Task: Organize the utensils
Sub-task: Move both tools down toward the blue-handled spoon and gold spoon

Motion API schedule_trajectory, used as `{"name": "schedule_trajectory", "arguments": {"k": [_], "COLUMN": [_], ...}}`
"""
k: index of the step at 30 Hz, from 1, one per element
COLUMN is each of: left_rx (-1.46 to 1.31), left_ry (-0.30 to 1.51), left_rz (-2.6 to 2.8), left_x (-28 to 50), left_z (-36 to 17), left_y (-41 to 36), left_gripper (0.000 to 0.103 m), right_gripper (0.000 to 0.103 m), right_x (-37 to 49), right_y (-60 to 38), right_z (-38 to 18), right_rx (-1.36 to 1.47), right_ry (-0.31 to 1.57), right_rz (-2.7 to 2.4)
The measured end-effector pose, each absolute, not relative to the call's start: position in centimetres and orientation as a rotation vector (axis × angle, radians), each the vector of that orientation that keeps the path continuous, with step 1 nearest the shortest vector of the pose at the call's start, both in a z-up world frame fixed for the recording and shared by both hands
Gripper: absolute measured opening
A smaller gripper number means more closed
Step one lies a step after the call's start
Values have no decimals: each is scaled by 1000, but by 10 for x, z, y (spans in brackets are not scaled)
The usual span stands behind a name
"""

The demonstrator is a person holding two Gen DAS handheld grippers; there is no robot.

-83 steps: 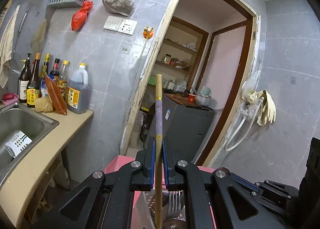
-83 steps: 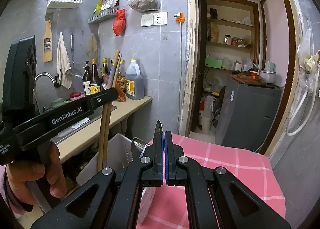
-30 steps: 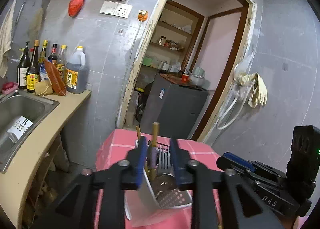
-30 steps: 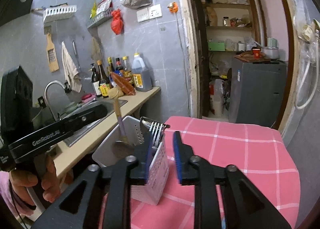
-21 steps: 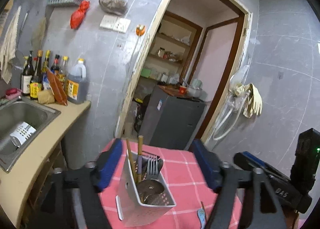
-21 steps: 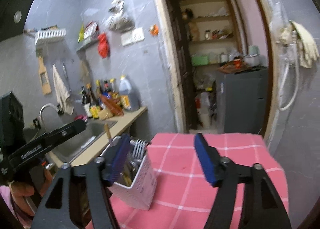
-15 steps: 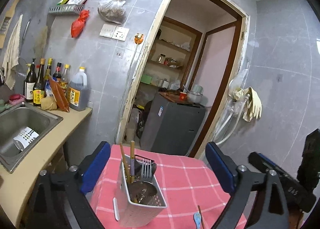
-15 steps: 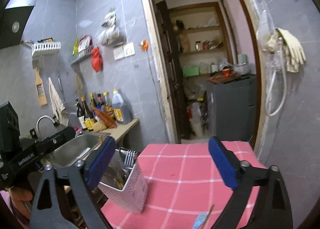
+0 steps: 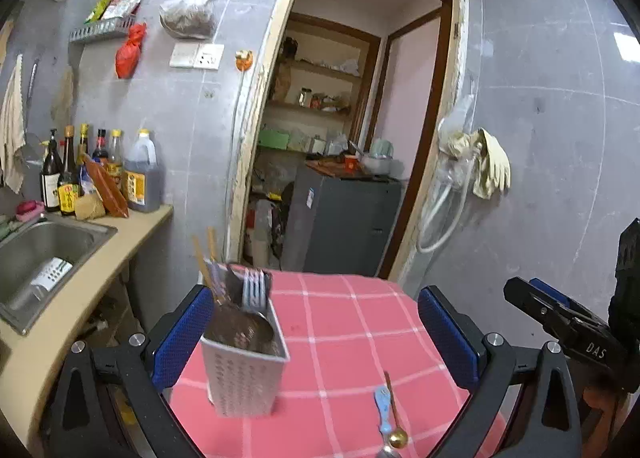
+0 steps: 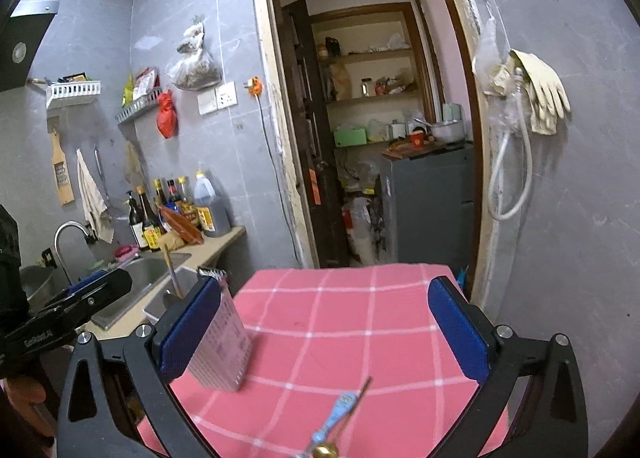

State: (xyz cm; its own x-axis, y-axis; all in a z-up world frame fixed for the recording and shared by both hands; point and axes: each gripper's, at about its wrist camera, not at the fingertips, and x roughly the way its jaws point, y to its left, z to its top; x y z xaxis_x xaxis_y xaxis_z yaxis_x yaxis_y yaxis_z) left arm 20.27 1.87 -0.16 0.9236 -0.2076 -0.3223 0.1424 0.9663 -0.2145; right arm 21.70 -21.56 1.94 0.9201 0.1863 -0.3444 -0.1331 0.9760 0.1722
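A grey perforated utensil holder (image 9: 244, 374) stands at the left of the pink checked table (image 9: 344, 338). It holds chopsticks (image 9: 206, 258), forks (image 9: 254, 290) and a ladle. It also shows in the right wrist view (image 10: 218, 354). A blue-handled utensil (image 9: 382, 404) and a gold-tipped spoon (image 9: 394, 418) lie on the cloth near the front edge; they also show in the right wrist view (image 10: 338, 414). My left gripper (image 9: 316, 338) is wide open and empty, raised behind the holder. My right gripper (image 10: 324, 330) is wide open and empty above the table.
A counter with a steel sink (image 9: 40, 254) and several bottles (image 9: 80, 178) runs along the left. A doorway (image 9: 340, 138) with shelves and a dark cabinet (image 9: 344, 226) lies behind the table. Rubber gloves (image 9: 490, 166) hang on the right wall.
The left gripper let go of the chopsticks into the holder, opened wide and drew back and up. The right gripper opened from shut and drew back too. The loose utensils came into view.
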Motion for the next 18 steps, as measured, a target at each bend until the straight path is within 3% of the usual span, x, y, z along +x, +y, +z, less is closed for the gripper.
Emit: {"name": "schedule_trajectory", "arguments": {"k": [18], "left_rx": [-166], "left_ry": [561], "left_rz": [-179], "left_x": [210], "left_z": [-65], "left_y": [-28], "left_gripper": [103], "right_gripper": [102], "right_x": [233], "right_y": [-262], "right_z": [-54], "right_rx": [142], "right_ry": [622], "right_rz": [219]}}
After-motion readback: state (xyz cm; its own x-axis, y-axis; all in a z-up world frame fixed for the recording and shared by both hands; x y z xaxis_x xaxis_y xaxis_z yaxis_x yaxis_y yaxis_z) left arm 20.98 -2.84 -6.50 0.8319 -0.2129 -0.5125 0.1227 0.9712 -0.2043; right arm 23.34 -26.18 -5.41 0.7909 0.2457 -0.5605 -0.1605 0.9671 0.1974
